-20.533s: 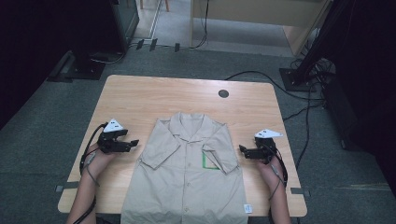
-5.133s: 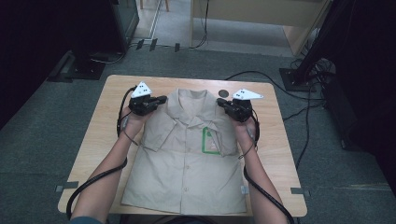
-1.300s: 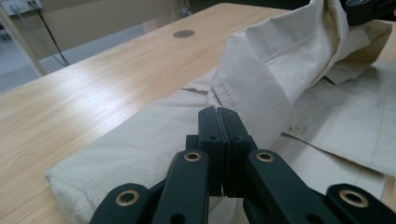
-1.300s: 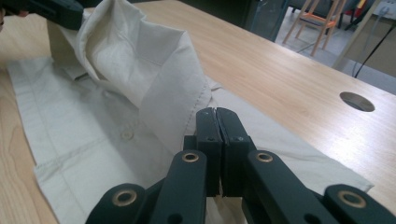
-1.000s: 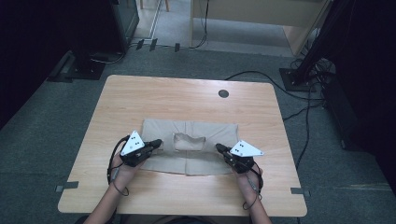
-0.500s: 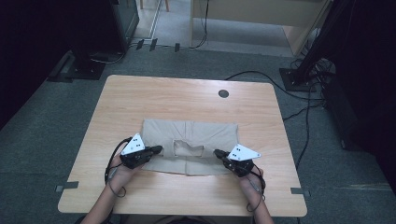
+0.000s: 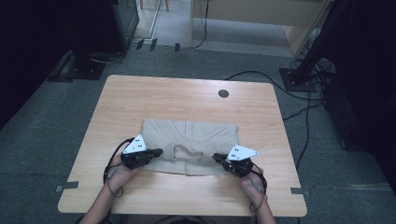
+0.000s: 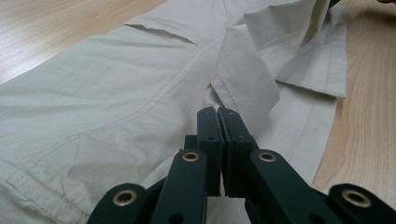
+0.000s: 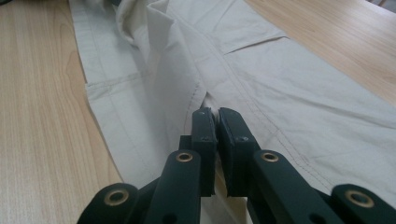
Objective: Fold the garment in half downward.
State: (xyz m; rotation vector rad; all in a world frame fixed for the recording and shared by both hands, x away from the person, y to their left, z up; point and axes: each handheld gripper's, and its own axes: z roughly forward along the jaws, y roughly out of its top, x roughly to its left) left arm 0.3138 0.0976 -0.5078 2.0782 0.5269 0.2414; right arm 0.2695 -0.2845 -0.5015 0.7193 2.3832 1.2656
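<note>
A beige shirt (image 7: 189, 137) lies folded in half into a wide band across the middle of the wooden table (image 7: 154, 100). My left gripper (image 7: 156, 152) is at the band's near left edge, shut on a fold of the cloth. My right gripper (image 7: 218, 158) is at the near right edge, also shut on the cloth. In the left gripper view the jaws (image 8: 218, 112) pinch a seamed fold of the shirt (image 8: 116, 93). The right gripper view has the jaws (image 9: 214, 112) closed on a seam of the shirt (image 9: 303, 93). The collar bunches up between the two grippers.
A dark round grommet (image 7: 223, 93) sits near the table's far edge. Grey tape marks (image 7: 65, 187) stick to the near corners. Cables (image 7: 299, 112) trail on the floor at the right, and dark stands flank the table beyond it.
Both grippers have carried the shirt's upper half from the far side toward the near edge, folding it over. In the last half second they have settled slightly lower and nearer.
</note>
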